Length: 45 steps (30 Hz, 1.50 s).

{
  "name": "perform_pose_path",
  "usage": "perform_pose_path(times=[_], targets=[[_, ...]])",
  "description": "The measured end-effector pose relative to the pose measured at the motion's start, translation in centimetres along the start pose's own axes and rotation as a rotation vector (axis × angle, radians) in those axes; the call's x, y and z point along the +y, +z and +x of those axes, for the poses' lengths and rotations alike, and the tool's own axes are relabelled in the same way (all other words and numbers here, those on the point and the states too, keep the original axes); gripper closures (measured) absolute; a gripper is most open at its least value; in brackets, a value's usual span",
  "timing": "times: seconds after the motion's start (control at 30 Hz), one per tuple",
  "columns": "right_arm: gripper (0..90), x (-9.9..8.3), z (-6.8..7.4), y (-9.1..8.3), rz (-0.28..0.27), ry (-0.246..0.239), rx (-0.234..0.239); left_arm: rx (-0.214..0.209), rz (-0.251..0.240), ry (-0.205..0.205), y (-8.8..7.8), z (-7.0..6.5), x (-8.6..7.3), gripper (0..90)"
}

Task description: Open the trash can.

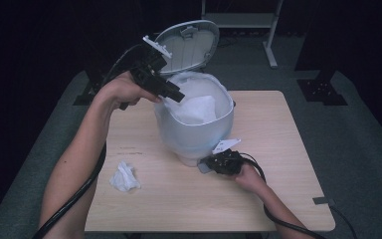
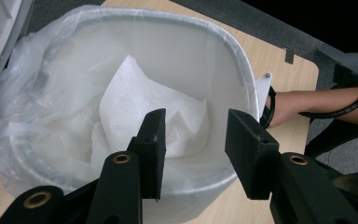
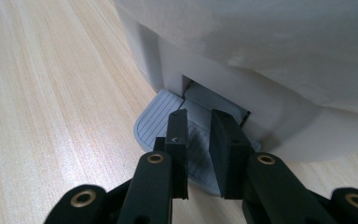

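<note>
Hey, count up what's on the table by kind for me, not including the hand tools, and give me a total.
Pedal bin, lid open, with liner: 1
Paper towel inside the bin: 1
Crumpled paper towel on the table: 1
Total: 3

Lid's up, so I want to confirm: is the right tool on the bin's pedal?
Touching. In the right gripper view, the right tool presses its jaw tips down on the grey pedal.
</note>
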State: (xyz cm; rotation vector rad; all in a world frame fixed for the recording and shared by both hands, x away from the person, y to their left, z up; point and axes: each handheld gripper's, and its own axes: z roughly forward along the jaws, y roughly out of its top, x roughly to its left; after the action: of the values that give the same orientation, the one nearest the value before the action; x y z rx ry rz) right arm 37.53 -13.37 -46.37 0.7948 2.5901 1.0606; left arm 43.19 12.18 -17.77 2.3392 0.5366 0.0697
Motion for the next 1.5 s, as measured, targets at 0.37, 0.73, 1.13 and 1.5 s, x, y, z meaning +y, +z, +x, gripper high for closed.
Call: perform_pose_path(times=[0.37, 0.73, 1.13, 1.5], targets=[[76.9, 0.0, 0.0, 0.0, 0.001, 0.003, 0.0, 0.004, -0.011, 0.008, -0.7, -0.6, -1.6, 56.1], [76.9, 0.0, 0.1, 0.0, 0.0, 0.004, -0.006, 0.005, -0.015, 0.001, -1.1, -0.6, -3.7, 54.0], [76.9, 0.0, 0.1, 0.0, 0.002, 0.005, -0.006, 0.005, -0.045, -0.008, -2.0, -0.5, -6.8, 52.7], [76.9, 0.0, 0.1, 0.0, 0.002, 0.007, -0.005, 0.003, -0.06, -0.017, -2.4, -0.3, -9.6, 51.8]])
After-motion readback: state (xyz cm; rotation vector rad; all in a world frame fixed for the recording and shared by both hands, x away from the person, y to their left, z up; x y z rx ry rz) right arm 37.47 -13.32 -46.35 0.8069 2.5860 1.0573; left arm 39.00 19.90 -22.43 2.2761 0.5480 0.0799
